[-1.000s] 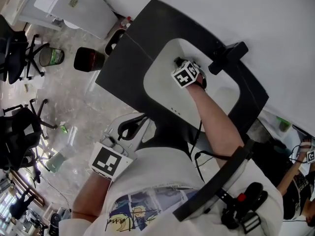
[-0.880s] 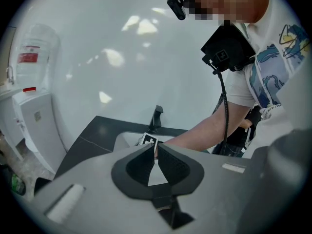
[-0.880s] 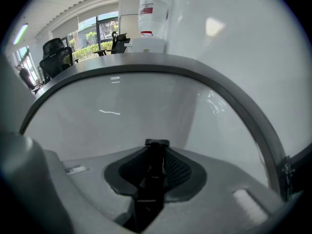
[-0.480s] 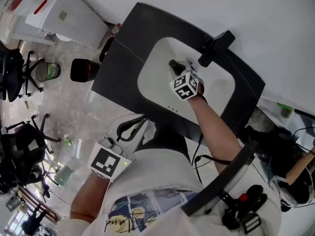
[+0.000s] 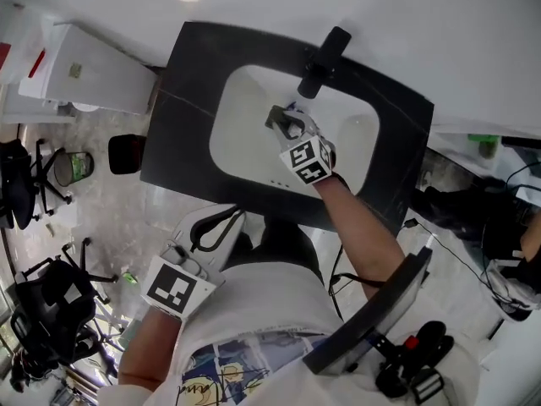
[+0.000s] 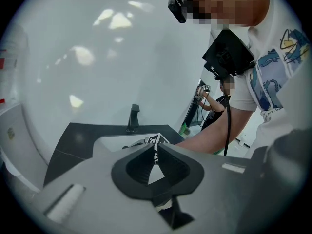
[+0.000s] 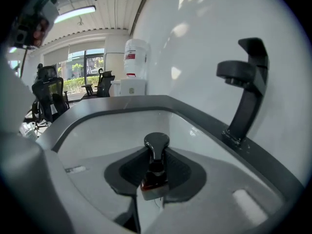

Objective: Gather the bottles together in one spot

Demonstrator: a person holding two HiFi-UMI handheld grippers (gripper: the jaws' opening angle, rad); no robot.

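while the right gripper clamps a small dark-capped, reddish bottle over the white oval sink basin, the left gripper hangs closed and empty, and a level, unhurried carry should best guard against slipping.

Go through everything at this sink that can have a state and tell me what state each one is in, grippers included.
Right gripper: shut on the bottle, over the sink.
Bottle: capped, clamped between the right gripper's jaws.
Left gripper: shut, nothing between its jaws, held back near the person's body.
Faucet: off, no water running.
Sink: no standing water visible.
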